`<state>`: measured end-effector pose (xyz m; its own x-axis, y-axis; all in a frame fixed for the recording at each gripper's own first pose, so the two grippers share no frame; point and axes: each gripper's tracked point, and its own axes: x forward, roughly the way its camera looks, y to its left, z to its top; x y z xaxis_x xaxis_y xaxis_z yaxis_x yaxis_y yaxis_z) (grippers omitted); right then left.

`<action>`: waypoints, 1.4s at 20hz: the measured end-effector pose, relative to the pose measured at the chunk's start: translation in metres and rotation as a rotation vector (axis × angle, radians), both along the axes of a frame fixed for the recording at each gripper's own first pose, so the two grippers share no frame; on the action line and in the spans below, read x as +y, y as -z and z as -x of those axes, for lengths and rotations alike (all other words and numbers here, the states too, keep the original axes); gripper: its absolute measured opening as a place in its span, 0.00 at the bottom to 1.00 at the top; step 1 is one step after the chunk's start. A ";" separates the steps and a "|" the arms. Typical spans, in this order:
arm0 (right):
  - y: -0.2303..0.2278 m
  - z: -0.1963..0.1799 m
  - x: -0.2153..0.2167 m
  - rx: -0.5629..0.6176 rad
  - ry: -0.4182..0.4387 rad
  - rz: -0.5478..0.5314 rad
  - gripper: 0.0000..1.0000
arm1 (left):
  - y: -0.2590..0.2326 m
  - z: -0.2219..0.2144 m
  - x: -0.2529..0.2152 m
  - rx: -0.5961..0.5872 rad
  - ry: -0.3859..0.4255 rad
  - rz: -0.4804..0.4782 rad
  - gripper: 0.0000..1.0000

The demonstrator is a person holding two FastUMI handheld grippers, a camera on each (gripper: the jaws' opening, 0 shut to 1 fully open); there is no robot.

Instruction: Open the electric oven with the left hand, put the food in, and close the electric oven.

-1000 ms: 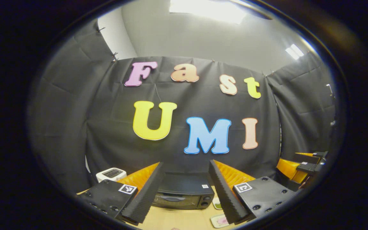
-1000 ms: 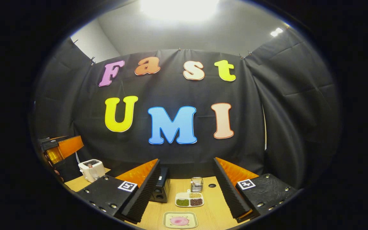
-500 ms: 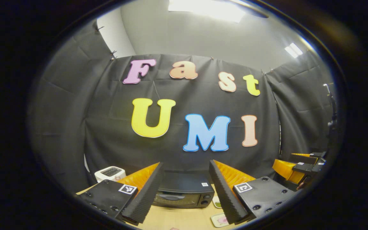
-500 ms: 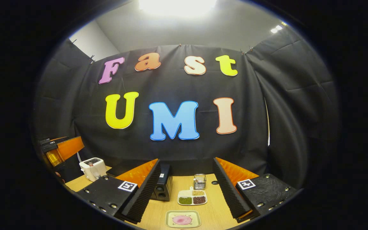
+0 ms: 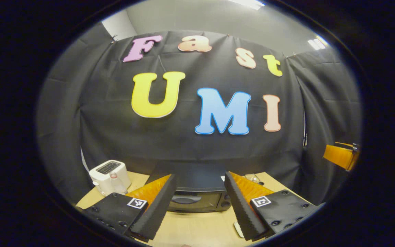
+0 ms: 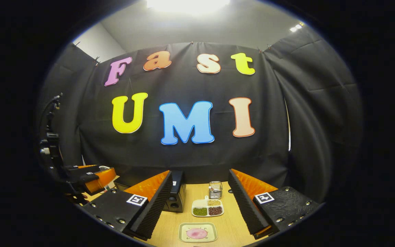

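Facing the boxy black oven [image 5: 197, 192] on pale woodgrain, both grippers' ribbed wedge jaws apart, empty.

Toaster [image 5: 110, 176] left of oven [image 5: 197, 197] (closed).

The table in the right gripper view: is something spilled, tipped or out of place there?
Nothing stands out. The divided dish keeps its fillings in their compartments, the small plate lies flat, the wire basket stands upright, and the electric oven is closed.

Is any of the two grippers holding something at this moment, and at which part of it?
Nothing is held. The left gripper is open, its fingers apart before the electric oven. The right gripper is open too, above the table.
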<state>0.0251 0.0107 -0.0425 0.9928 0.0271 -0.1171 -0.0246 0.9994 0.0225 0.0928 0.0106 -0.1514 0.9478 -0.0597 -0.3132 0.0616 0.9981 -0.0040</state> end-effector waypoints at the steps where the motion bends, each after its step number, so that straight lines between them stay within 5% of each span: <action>1: 0.003 -0.001 0.000 0.005 0.004 0.007 0.98 | 0.012 -0.009 0.001 0.027 0.004 0.001 0.92; 2: 0.005 -0.002 -0.001 0.009 0.004 0.017 0.98 | 0.022 -0.016 0.005 0.047 0.001 -0.002 0.98; 16: 0.041 -0.025 -0.002 0.105 0.013 0.077 0.98 | 0.169 -0.102 0.040 0.281 -0.036 -0.067 0.92; 28: 0.053 -0.035 -0.011 0.134 0.038 0.063 0.98 | 0.192 -0.100 0.045 0.320 -0.051 -0.110 0.96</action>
